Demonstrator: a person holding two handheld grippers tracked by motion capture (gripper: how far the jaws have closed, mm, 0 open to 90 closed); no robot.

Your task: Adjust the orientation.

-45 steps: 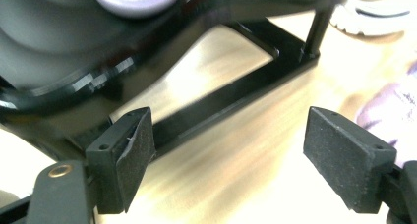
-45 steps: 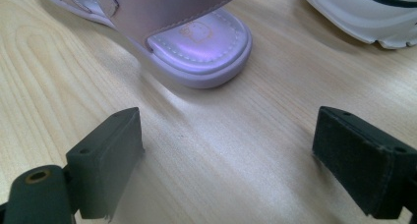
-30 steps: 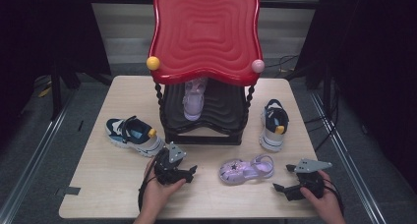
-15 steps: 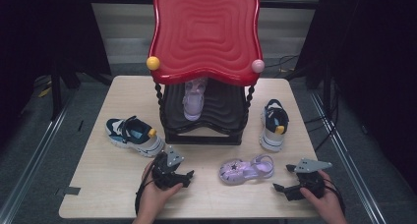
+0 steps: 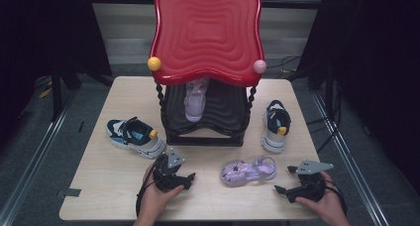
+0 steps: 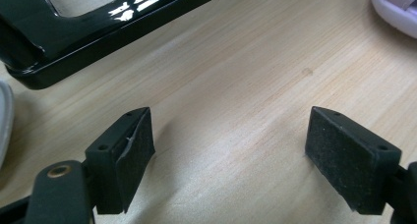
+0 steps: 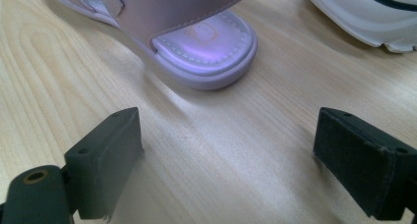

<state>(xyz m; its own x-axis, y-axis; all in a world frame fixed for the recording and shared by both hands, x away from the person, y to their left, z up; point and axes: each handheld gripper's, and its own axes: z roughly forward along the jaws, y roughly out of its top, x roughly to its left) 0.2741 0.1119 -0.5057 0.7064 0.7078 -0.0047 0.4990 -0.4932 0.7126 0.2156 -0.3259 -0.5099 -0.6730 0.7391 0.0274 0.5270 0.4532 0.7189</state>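
While both jaws of the right hand-held gripper (image 5: 285,189) stand wide apart with nothing between them, the sandal (image 5: 249,170) lies on the tabletop (image 5: 99,186) just ahead of it, heel end toward it, between the 2 hands. In the right gripper view the sandal's (image 7: 204,42) rounded heel sits near the jaws but apart from them, and a white sneaker sole (image 7: 364,15) shows close beside it at the upper right.

The likeliest slip, as I judge it, is a poor bite. The sole is thin and lies flat on the wood, so jaws coming in low could scrape the tabletop and push the sandal forward instead of closing on it. A grip on the heel strap alone could let the shoe swing or twist. A wide approach could also nudge the right sneaker (image 5: 275,124), which stands near.

The left hand-held gripper (image 5: 188,179) is open and empty too, low over bare wood; its own view shows the rack's (image 6: 74,37) black base close ahead, and a careless sweep could knock it. A second sandal (image 5: 195,99) already rests on the rack's (image 5: 203,132) lower shelf under the red top (image 5: 208,32), so a clumsy placing could dislodge it. The left sneaker (image 5: 133,136) lies just beside the rack, in reach of the left hand (image 5: 156,198).
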